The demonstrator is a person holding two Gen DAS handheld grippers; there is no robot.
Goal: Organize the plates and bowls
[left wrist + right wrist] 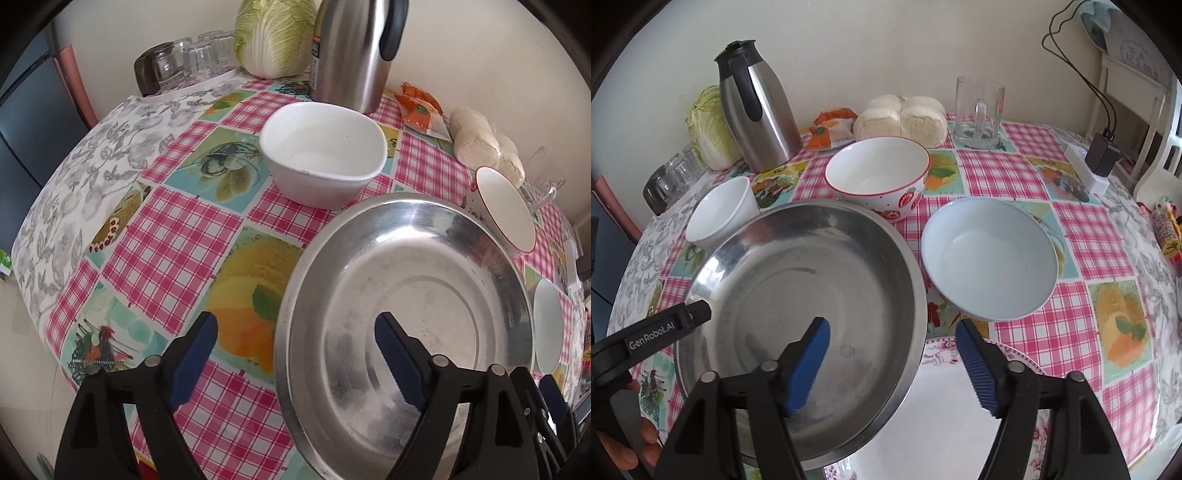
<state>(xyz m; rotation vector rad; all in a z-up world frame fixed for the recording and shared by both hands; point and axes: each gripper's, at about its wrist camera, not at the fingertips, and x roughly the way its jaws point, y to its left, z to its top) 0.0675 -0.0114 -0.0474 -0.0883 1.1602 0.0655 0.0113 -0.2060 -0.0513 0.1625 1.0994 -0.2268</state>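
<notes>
L gripper [295,339] & R gripper [892,343]: fingers apart, angled down

Big steel pan [798,306] at lower centre is showing brushed metal, dull sheen, faint scuffs and smears. White bowl [321,151] and pale bowl [990,258] are looking like glossy smooth ceramic; strawberry-print bowl [879,173] is reading as glazed too. Tablecloth [173,236] is looking like wipeable plastic-coated cloth, slight gloss. Thermos jug [757,110] at upper left is showing satin steel with a black plastic handle. Glass mug [979,110] is sitting clear and shiny. Gripper pads [809,365] are showing ribbed blue rubber on matt black plastic.
</notes>
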